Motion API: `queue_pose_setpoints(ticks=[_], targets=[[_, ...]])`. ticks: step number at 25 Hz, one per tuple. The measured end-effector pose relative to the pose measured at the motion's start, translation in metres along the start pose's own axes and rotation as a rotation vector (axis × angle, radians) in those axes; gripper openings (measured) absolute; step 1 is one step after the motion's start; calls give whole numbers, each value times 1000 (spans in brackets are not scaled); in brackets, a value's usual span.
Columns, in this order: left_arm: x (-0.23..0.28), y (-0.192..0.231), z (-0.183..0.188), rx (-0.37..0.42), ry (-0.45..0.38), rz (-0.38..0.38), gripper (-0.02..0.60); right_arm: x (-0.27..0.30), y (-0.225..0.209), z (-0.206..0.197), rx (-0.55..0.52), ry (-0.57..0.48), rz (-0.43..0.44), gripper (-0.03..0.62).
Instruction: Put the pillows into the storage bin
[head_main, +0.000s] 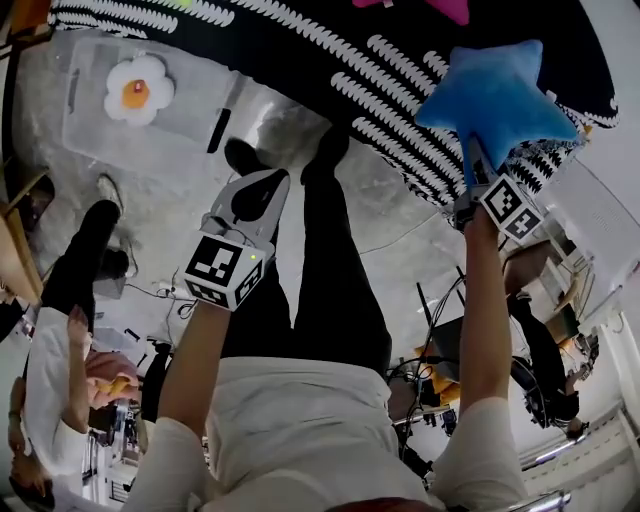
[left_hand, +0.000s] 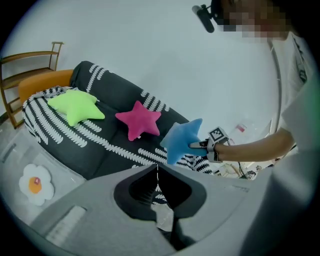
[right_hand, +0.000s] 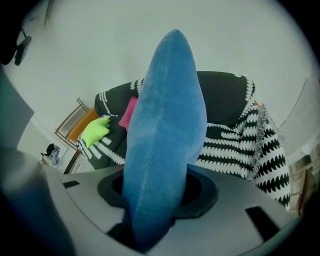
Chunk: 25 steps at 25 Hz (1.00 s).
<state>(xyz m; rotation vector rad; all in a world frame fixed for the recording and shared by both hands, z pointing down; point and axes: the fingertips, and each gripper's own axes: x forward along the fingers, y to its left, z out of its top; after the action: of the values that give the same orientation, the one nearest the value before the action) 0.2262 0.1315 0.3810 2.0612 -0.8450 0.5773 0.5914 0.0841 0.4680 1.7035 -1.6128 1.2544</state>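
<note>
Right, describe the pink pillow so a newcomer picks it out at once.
Find the black sofa with white leafy stripes. Two star pillows lie on it; in the left gripper view the pink star pillow is right of the lime-green star pillow. It alone is pink; the blue star pillow is held aloft.

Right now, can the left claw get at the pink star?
Probably yes: the pink star lies uncovered on the sofa ahead of the left claw, which is shut and empty.

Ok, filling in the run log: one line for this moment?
right gripper: shut on blue star pillow | left gripper: shut, empty | pink pillow, green pillow: on sofa
</note>
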Motion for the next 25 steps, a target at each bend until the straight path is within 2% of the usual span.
queue_pose_setpoints(ticks=[6, 15, 25], targets=[[-41, 26, -13, -25, -35, 23, 18, -11, 88, -24, -92, 21, 107, 198], [-75, 69, -42, -101, -76, 78, 18, 9, 199, -55, -315, 81, 253, 200], [-136, 129, -72, -232, -155, 204, 18, 21, 340, -105, -547, 207, 461, 204]])
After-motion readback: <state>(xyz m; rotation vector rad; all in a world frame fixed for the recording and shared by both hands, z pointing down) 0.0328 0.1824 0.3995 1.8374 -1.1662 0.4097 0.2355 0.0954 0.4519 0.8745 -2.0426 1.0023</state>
